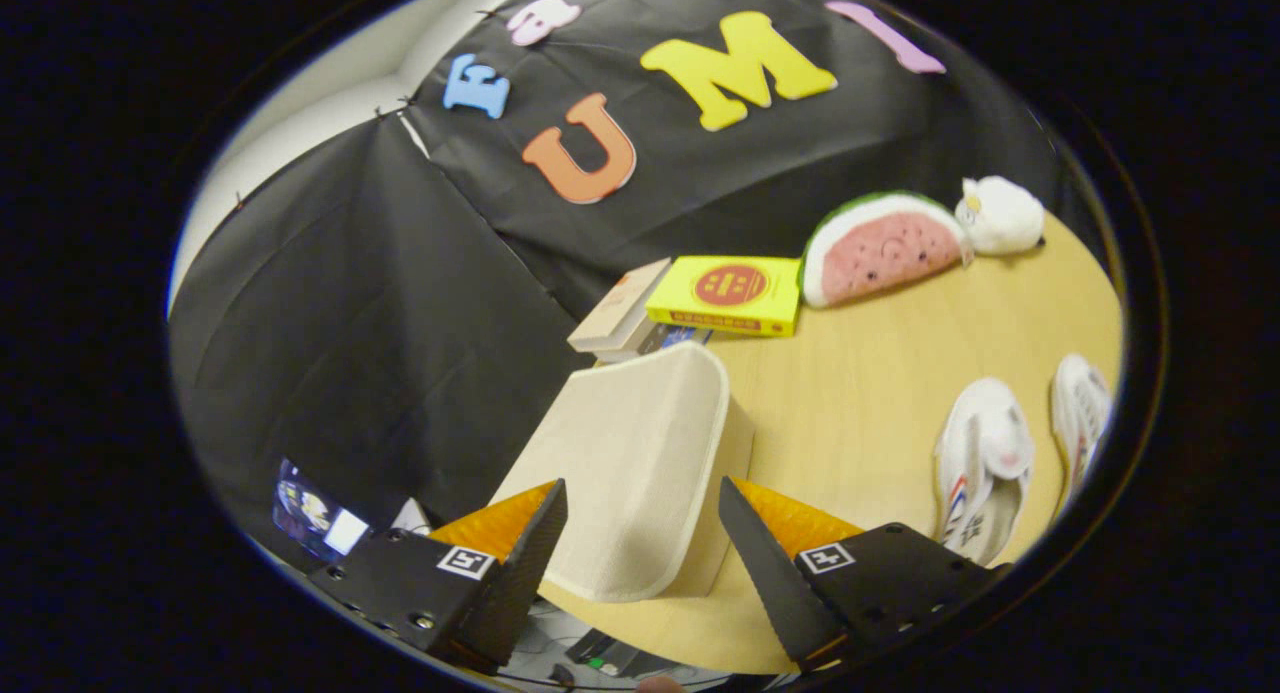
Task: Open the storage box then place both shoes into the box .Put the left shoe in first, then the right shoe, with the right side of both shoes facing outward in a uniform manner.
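Note:
A cream fabric storage box [630,463] stands on the wooden table [870,393], its lid closed, its near end lying between and just ahead of my fingers. My gripper [640,518] is open, one finger on each side of the box's lid, neither pressing on it. Two white shoes lie to the right of the box: one shoe [985,468] nearer the right finger, the other shoe [1080,413] beyond it at the table's edge.
Beyond the box lie a yellow book [728,293] and a stack of other books [625,313]. Farther right sit a watermelon-slice plush [880,248] and a small white plush [1000,216]. A lit screen [315,518] shows below the table's left edge.

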A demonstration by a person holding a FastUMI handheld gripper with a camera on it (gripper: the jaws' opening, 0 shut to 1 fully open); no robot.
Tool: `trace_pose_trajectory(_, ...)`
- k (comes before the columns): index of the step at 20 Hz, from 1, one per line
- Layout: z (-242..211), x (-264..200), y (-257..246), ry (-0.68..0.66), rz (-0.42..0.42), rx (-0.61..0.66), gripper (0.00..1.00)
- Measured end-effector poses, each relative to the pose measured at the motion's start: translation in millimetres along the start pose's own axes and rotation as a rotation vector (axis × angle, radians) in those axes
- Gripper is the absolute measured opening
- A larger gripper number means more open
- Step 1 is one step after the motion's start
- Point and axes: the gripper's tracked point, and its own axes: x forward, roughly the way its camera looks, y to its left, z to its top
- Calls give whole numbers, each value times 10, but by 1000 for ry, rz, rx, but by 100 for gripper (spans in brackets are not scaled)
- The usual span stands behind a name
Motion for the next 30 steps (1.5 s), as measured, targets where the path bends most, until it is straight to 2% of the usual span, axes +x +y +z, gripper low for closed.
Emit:
trace_pose_trajectory(6, -200, 426, -85, 126, 23, 231, 94)
trace_pose_trajectory(11, -270, 472, 45, 190, 93, 359, 92)
trace_pose_trajectory(14, -242, 465, 78, 177, 88, 363, 75)
trace_pose_trajectory(16, -169, 417, 102, 169, 90, 370, 54)
trace_pose_trajectory(21, 44, 216, 89, 112, 24, 328, 2)
trace_pose_trajectory(25, 112, 130, 282, 134, 40, 253, 1)
trace_pose_trajectory(30, 382, -47, 841, 98, 105, 121, 2)
